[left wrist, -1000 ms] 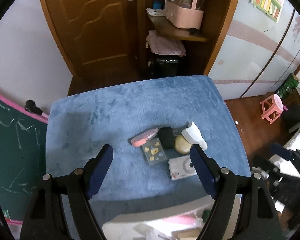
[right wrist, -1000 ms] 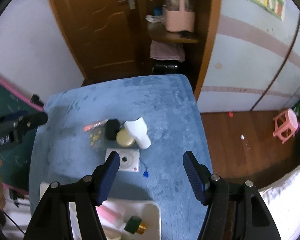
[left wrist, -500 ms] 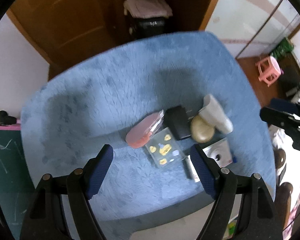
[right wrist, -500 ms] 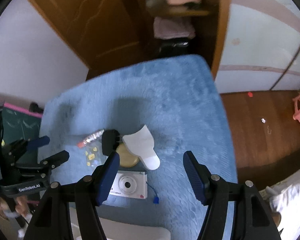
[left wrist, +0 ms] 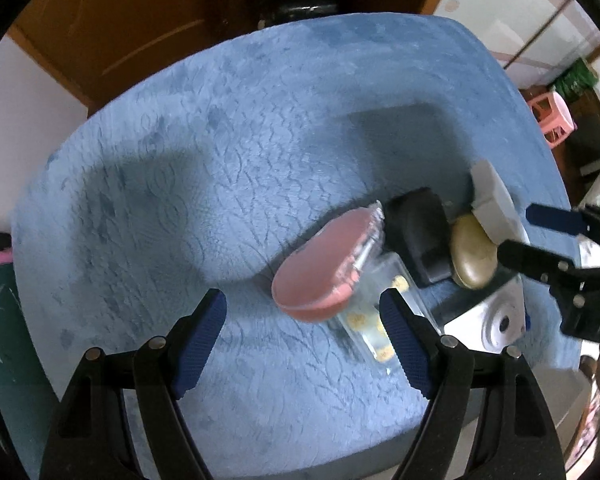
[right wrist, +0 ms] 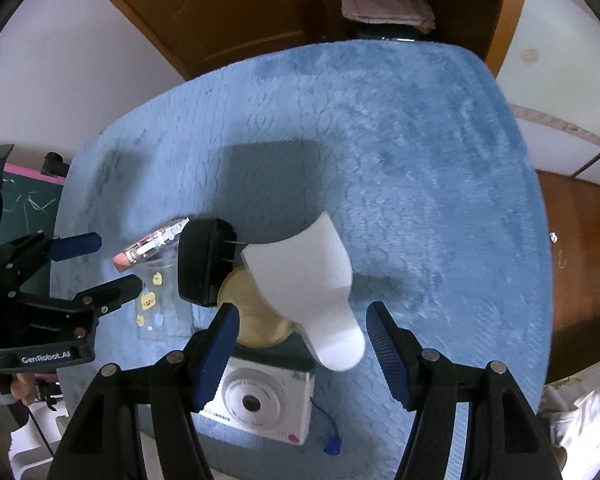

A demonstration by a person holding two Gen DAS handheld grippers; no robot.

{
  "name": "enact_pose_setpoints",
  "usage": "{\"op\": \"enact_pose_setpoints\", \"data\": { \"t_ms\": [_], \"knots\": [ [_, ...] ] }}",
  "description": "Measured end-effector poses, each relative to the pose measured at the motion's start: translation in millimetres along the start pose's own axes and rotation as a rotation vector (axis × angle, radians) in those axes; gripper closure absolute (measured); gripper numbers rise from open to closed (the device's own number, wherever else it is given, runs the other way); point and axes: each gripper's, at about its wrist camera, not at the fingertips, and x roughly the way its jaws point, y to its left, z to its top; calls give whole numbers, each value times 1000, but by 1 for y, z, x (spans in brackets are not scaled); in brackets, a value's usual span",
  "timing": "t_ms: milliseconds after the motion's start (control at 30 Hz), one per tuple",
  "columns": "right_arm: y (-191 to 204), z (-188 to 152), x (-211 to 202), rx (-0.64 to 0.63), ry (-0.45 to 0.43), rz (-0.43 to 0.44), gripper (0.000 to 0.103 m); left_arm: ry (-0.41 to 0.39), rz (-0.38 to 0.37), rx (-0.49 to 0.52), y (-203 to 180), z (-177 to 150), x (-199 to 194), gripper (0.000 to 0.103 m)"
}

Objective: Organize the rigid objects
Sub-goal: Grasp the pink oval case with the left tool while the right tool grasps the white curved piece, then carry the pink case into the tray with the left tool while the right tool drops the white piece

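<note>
Two open tongs (left wrist: 302, 338) (right wrist: 302, 338); one camera (right wrist: 266, 398)

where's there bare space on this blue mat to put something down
The blue mat is bare on its far half toward the wooden door, and along the side right of the white scoop. The near middle is crowded: scoop, black plug, white camera.

free: far blue mat (right wrist: 400, 152) | blocked: near cluster, white scoop (right wrist: 312, 280), perhaps touching charger (right wrist: 202, 264)

Blue plush-covered table (right wrist: 420, 140), clustered on it: white camera (right wrist: 268, 400), black charger (right wrist: 204, 264), clear box (left wrist: 380, 320), pink case (left wrist: 320, 276)
</note>
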Motion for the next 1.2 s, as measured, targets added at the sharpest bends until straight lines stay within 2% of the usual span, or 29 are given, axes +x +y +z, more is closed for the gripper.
{"op": "enact_pose_setpoints", "data": {
  "t_ms": [167, 233, 300, 533, 667, 933, 1033, 1200],
  "knots": [
    [0, 5, 11, 17, 10, 0, 37, -17, -31, -60, 10, 7, 3, 21],
    [-1, 7, 15, 21, 16, -4, 42, -20, -47, -81, 14, 11, 5, 21],
    [0, 7, 20, 26, 21, -5, 42, -22, -55, -87, 16, 13, 6, 21],
    [6, 8, 23, 35, 9, -4, 45, -20, 5, -87, 13, 19, 16, 21],
    [14, 13, 27, 23, -1, -26, 45, 3, 74, -93, 14, 23, 30, 30],
    [26, 25, 34, 20, 5, -44, 45, -4, 77, -136, 18, 27, 36, 32],
    [25, 35, 37, 44, 26, -20, 45, -12, 56, -126, 10, 27, 33, 50],
    [10, 43, 35, 107, 44, 61, 47, -23, 81, -106, 5, 25, 32, 50]
  ]
}}
